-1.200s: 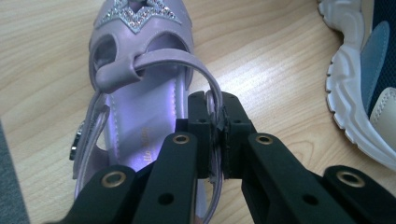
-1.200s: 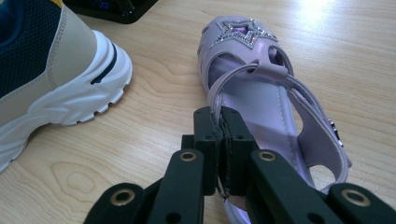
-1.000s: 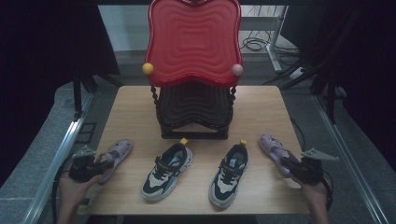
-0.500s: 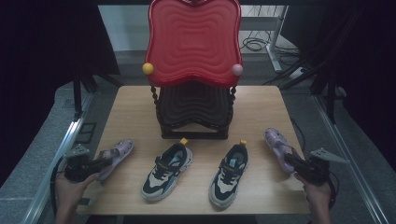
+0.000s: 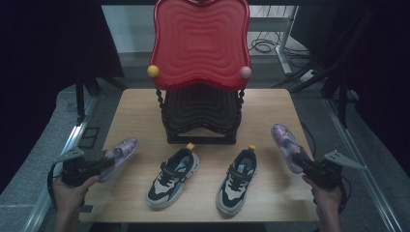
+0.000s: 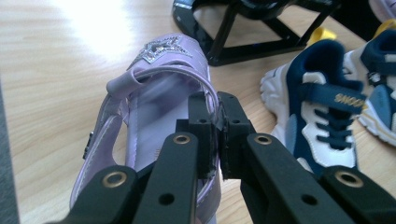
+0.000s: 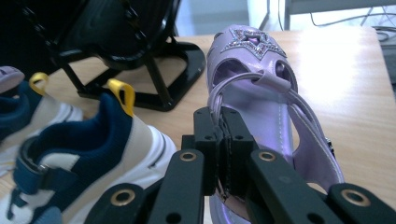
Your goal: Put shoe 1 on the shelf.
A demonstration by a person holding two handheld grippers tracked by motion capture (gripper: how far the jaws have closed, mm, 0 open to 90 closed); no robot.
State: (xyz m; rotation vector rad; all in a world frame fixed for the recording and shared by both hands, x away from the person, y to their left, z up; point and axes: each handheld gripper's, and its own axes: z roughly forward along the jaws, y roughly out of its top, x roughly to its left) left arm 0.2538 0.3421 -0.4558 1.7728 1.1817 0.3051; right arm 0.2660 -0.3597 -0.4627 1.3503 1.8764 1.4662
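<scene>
Two lilac sandals with glittery stars and two navy-and-white sneakers are on a wooden table (image 5: 140, 111). My left gripper (image 5: 104, 162) is shut on the heel strap of the left sandal (image 5: 120, 152) at the table's left edge; in the left gripper view the jaws pinch the strap of that sandal (image 6: 154, 93). My right gripper (image 5: 300, 162) is shut on the strap of the right sandal (image 5: 285, 142) at the right edge; the right gripper view shows this sandal (image 7: 261, 74) pinched the same way. Both sandals are tilted, heels raised.
The left sneaker (image 5: 174, 176) and right sneaker (image 5: 237, 180) lie side by side near the front of the table. Behind them stands a black rack (image 5: 200, 113) with a red wavy tray (image 5: 200, 41) above it. Cables lie on the floor beyond the table.
Both hands have risen a little, lifting the heel ends of the two sandals off the table. The sneakers have not moved.
</scene>
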